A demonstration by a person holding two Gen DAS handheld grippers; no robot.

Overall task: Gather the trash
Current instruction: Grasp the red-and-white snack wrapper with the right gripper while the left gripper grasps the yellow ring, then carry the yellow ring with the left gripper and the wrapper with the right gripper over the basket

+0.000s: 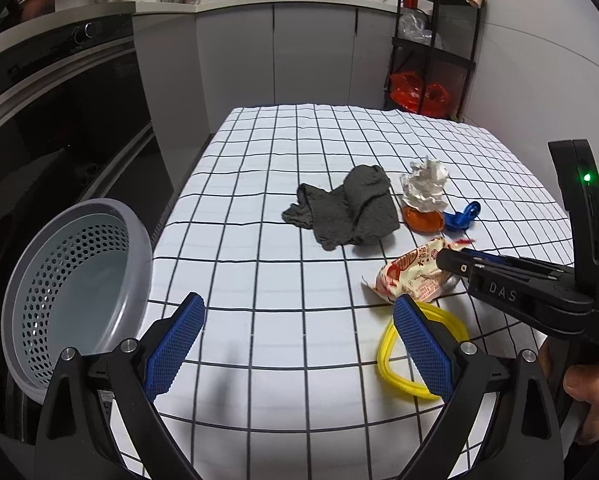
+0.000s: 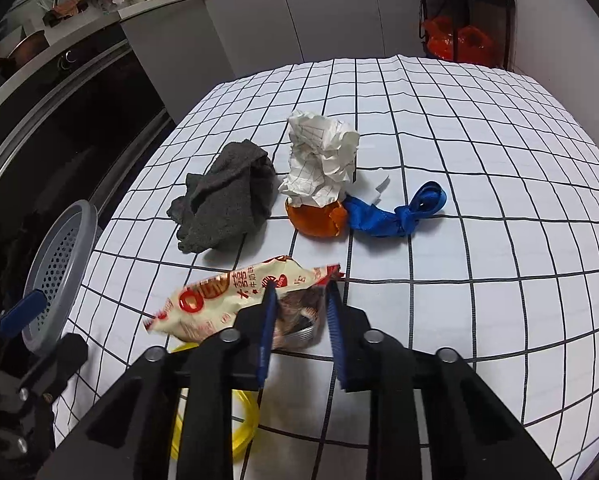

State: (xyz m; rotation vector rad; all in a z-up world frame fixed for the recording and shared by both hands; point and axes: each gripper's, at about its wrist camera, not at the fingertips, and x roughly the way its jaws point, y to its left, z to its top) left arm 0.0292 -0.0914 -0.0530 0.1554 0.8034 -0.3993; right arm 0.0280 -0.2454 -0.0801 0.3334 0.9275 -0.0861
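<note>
While my right gripper (image 2: 301,300) is clamped on the snack wrapper (image 2: 235,300), its two blue pads pinch the wrapper's crumpled right-hand end, and the packet's long axis runs leftward from my jaws toward the grey basket (image 2: 65,264). My judgement is that the coming move turns on this one relation: the basket lies to the left of the wrapper, tilted with its mouth facing the table, so the packet must travel along its own length to reach it.

My left gripper (image 1: 299,344) stands apart, with nothing between its pads; it hovers over the checked tablecloth (image 1: 283,160) just left of the wrapper, with the basket beside its left finger. Whether that hand also steadies the basket I cannot tell. The left hand is nearer the basket; the right hand is the one on the wrapper.

Both grippers point steeply down at the cloth. Beyond the wrapper, farther from me, lie the grey rag (image 2: 227,208), the crumpled paper (image 2: 323,156) sitting on an orange peel (image 2: 315,220), and a blue knotted scrap (image 2: 395,212). A yellow ring (image 1: 399,360) lies on my side of the wrapper, partly under it.
</note>
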